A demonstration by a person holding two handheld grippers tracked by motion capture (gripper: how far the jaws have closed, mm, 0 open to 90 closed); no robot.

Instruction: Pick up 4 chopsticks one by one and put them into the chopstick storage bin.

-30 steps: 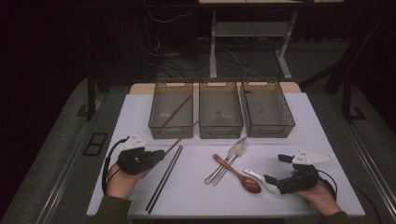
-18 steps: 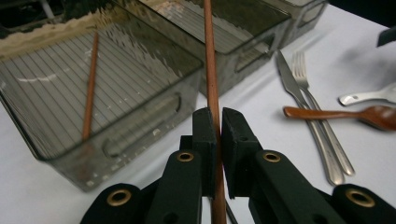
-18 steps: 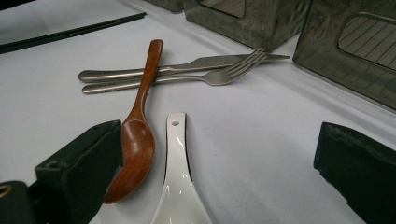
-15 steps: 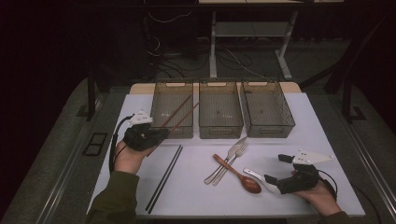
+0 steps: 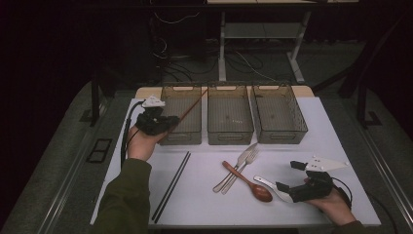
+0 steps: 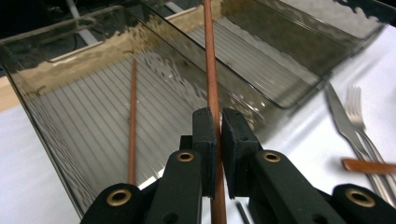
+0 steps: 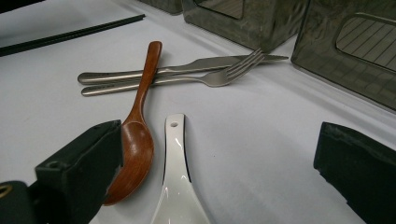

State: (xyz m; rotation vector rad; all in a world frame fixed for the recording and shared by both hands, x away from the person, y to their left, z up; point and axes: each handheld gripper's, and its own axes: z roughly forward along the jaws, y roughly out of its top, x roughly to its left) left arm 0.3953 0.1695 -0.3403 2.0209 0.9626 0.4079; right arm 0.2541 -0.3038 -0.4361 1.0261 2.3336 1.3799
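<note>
Reddish-brown wood, a slim chopstick [image 6: 211, 70] is pinched between the pressed-together jaws of the left gripper [image 6: 218, 135], slanting over the leftmost smoky clear plastic bin [image 5: 181, 113], where a matching wooden chopstick [image 6: 132, 126] lies on the ribbed floor. Two more such bins [image 5: 230, 114] stand beside it. On the white table [image 5: 204, 200] lies a pair of black chopsticks [image 5: 171, 185], a steel knife and fork [image 5: 237, 168], a brown wooden spoon [image 7: 137, 140] and a white ceramic spoon [image 7: 175, 177], the latter between the spread jaws of the right gripper [image 5: 287, 176]
</note>
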